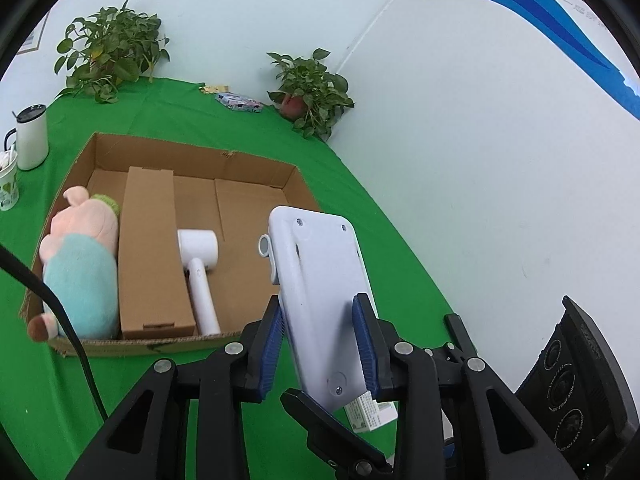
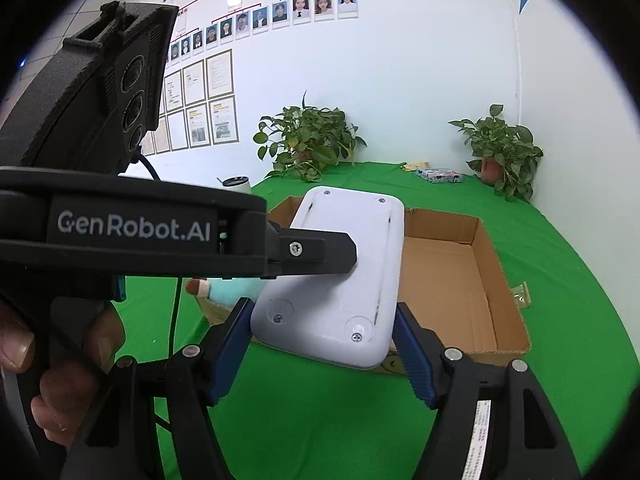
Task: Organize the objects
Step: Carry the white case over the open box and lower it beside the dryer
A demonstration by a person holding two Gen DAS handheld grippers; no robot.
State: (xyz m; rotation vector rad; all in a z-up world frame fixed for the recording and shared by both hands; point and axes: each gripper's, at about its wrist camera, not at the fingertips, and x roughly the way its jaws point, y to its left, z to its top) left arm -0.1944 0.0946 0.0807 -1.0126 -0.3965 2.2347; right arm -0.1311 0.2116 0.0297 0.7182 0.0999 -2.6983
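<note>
Two grippers at the cardboard box (image 1: 256,184): left gripper (image 1: 320,344) fingers pinch the smooth white device (image 1: 320,280); right gripper (image 2: 320,354) fingers spread beside it. Inside the box: plush toy (image 1: 80,264), carton (image 1: 150,256), hair dryer (image 1: 200,264).

A green cloth (image 2: 560,280) is covering the table, running into a corner of white walls (image 1: 460,160). Two potted plants (image 1: 110,56) (image 1: 312,92) are standing at the back edge. Framed papers (image 2: 208,100) and a row of portrait photos (image 2: 280,12) are hanging on the left wall; a blue graphic (image 1: 540,12) is sweeping across the right one.
</note>
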